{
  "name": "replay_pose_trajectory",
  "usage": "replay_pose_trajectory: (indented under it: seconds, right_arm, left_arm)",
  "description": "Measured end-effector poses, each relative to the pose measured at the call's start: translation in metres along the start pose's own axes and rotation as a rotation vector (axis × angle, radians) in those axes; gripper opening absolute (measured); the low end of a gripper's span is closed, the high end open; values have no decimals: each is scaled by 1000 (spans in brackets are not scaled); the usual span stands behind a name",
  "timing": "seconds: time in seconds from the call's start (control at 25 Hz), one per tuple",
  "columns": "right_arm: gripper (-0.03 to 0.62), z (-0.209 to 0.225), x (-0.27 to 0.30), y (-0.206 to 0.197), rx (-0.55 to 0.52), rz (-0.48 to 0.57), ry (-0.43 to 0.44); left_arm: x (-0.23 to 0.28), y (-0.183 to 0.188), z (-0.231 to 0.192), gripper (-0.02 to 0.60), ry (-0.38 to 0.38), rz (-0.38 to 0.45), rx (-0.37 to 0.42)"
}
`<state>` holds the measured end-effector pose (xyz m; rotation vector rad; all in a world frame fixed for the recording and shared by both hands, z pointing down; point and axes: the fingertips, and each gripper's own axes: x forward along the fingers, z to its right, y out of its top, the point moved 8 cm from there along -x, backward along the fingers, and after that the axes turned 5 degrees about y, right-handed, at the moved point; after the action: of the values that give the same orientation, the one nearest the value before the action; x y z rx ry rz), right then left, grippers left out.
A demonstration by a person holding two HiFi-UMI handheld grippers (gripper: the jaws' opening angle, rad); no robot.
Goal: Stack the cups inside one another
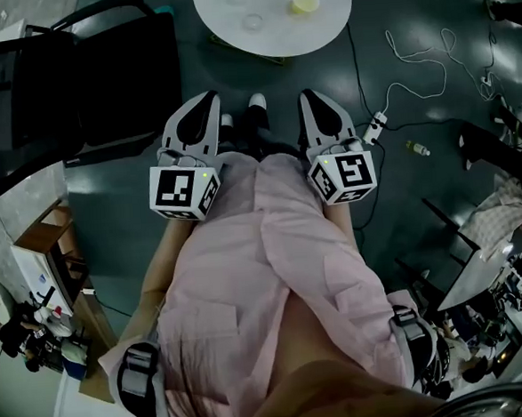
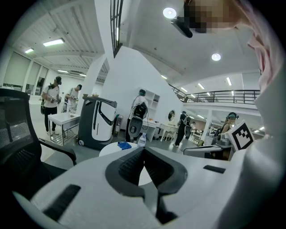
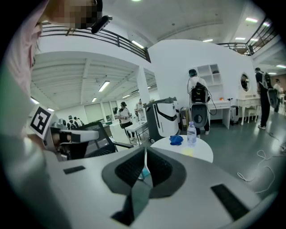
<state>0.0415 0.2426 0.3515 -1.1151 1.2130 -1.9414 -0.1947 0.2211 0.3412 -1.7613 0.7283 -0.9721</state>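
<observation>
Both my tools are empty and closed, tips together: left tool and right tool, low by my lap. The round white bench lies straight ahead across open floor, well apart from both. The yellow cup sits dead ahead of my right tool, with the clear cup nearer the bench's near edge, between the two tools. An office chair crowds my left, and a power strip lies on the floor to the right.
</observation>
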Motion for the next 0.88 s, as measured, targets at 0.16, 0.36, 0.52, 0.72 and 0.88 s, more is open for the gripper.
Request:
replay_pose_trajectory:
  seconds: [0.16, 0.36, 0.52, 0.72, 0.88]
  right_arm:
    - [35, 28, 8, 5, 14, 14, 18]
    - [35, 59, 11, 15, 4, 34, 42]
    - [35, 79, 8, 20, 1, 41, 56]
    - [35, 95, 8, 23, 7, 52, 59]
    - [35, 101, 3, 24, 12, 66, 45]
  left_arm:
    - [22, 2, 7, 15, 31, 5, 6]
    - [45, 6, 23, 15, 52, 19, 18]
    - [57, 7, 39, 15, 62, 22, 14]
    - [64, 8, 46, 15, 80, 29, 12]
    - [67, 11, 50, 15, 80, 37, 15]
